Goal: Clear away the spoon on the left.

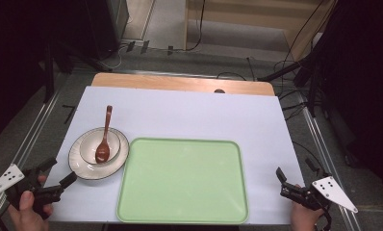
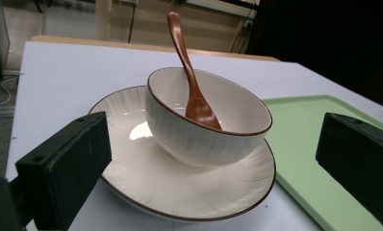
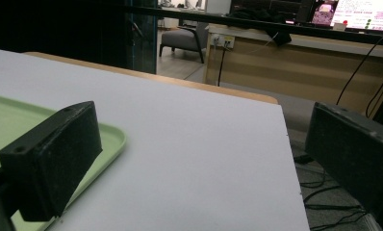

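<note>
Your left gripper (image 1: 58, 179) sits nearest you at about seven o'clock on the table, its jaws spread wide with nothing between them, aimed at the dishes as if lined up to take the plate's rim. In the left gripper view the pale ribbed ceramic plate with a dark rim (image 2: 146, 192) lies just ahead, between the two black pads but touching neither. Your right gripper (image 1: 282, 183) waits at about five o'clock, also gaping and empty, pointing over bare white tabletop (image 3: 189, 159) past the tray's corner.

Between your hands lies the flat light-green plastic tray (image 1: 182, 211), with nothing in it, probably the landing spot for the dishes. At ten o'clock from the tray, just beside its corner, the plate carries a matching white round bowl (image 2: 180, 134). In the bowl leans a reddish-brown wooden spoon (image 2: 194, 96), scoop down, handle rising towards twelve o'clock. Whether the bowl holds anything else is hard to tell.
</note>
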A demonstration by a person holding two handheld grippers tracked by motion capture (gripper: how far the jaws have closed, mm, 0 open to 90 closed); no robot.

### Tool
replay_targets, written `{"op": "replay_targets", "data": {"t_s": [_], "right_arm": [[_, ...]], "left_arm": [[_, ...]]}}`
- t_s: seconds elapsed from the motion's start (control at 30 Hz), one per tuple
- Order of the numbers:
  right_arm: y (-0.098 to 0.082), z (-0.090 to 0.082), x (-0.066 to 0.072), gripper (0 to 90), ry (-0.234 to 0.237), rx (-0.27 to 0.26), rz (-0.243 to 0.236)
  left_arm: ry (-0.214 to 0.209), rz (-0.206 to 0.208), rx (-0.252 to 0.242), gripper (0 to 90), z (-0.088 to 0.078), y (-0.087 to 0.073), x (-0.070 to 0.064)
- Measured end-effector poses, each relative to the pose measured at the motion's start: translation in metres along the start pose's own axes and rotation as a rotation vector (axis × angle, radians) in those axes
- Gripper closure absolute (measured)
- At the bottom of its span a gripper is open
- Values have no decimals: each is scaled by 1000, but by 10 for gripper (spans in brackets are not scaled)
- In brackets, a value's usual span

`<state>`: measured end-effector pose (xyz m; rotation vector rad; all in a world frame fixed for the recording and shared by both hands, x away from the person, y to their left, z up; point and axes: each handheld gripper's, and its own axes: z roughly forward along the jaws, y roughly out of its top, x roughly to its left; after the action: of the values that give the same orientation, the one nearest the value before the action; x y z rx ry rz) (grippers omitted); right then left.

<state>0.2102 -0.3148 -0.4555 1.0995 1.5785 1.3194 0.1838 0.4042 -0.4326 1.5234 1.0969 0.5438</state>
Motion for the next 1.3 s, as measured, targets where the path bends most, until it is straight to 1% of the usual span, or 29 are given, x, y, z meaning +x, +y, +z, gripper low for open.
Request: {"op": "replay_targets", "data": {"t_s": [0.07, 0.2, 0.23, 0.27, 0.3, 0.37, 0.43, 0.47, 0.5, 0.53, 0.57, 0.63, 0.67, 0.77, 0.8, 0.83, 0.87, 0.9, 0.93, 1.0, 1.03, 1.1, 1.13, 1.17, 1.2, 1.3], "right_arm": [[0, 0, 0, 0, -2, 0, -1], [0, 0, 0, 0, -4, 2, -2], [0, 0, 0, 0, -4, 2, -3], [0, 0, 1, 0, -4, 2, -3], [0, 0, 1, 0, -4, 1, -3], [0, 0, 0, 0, -5, 0, -2], [0, 0, 1, 0, -7, 4, -1], [0, 1, 1, 0, -6, 4, -3], [0, 1, 1, 0, -6, 4, -3], [0, 0, 1, 0, -6, 4, -4], [0, 0, 1, 0, -7, 3, -4], [0, 0, 1, 0, -7, 2, -4], [0, 0, 1, 0, -7, 1, -2], [0, 1, 1, 0, -7, 3, -2], [0, 1, 1, 0, -7, 2, -2], [0, 1, 1, 0, -7, 2, -2], [0, 0, 1, 0, -7, 2, -4], [0, 0, 1, 0, -7, 2, -4], [0, 0, 1, 0, -7, 2, -4], [0, 1, 1, 0, -6, 3, -3], [0, 1, 1, 0, -6, 3, -3], [0, 1, 1, 0, -6, 1, -3], [0, 1, 1, 0, -6, 2, -2], [0, 1, 0, 0, -7, 2, -2], [0, 1, 0, 0, -7, 2, -2], [0, 1, 1, 0, -5, 3, -5]], "left_arm": [[4, 2, -3, 0, 1, 2, -1], [11, -22, -5, 0, 7, 15, -4], [1, -21, -12, 0, 8, 19, -5], [-5, -14, -12, 0, 9, 23, -7], [-4, -6, -2, 0, 11, 28, -9], [-19, 2, -10, 0, 15, 36, -12], [-22, 12, -2, 0, 20, 43, -14], [-35, 12, -8, 0, 25, 48, -16], [-35, 12, -8, 0, 25, 48, -16], [-44, 12, -1, 0, 31, 53, -17], [-44, 12, -1, 0, 31, 53, -17], [-55, 17, 10, 0, 37, 57, -19], [-52, 22, 16, 0, 41, 60, -20], [-64, 29, 20, 0, 48, 65, -20], [-67, 27, 24, 0, 50, 67, -20], [-78, 6, 23, 0, 53, 69, -19], [-111, -30, 13, 0, 56, 72, -18], [-130, -44, 4, 0, 59, 77, -17], [-130, -44, 4, 0, 59, 77, -17], [-109, -22, 14, 0, 64, 82, -17], [-106, -18, 21, 0, 67, 84, -17], [-108, -15, 39, 0, 74, 87, -15], [-108, -6, 55, 0, 81, 90, -15], [-108, -6, 55, 0, 81, 90, -15], [-106, 1, 63, 0, 85, 92, -15], [-103, -2, 69, 0, 94, 97, -14]]}}
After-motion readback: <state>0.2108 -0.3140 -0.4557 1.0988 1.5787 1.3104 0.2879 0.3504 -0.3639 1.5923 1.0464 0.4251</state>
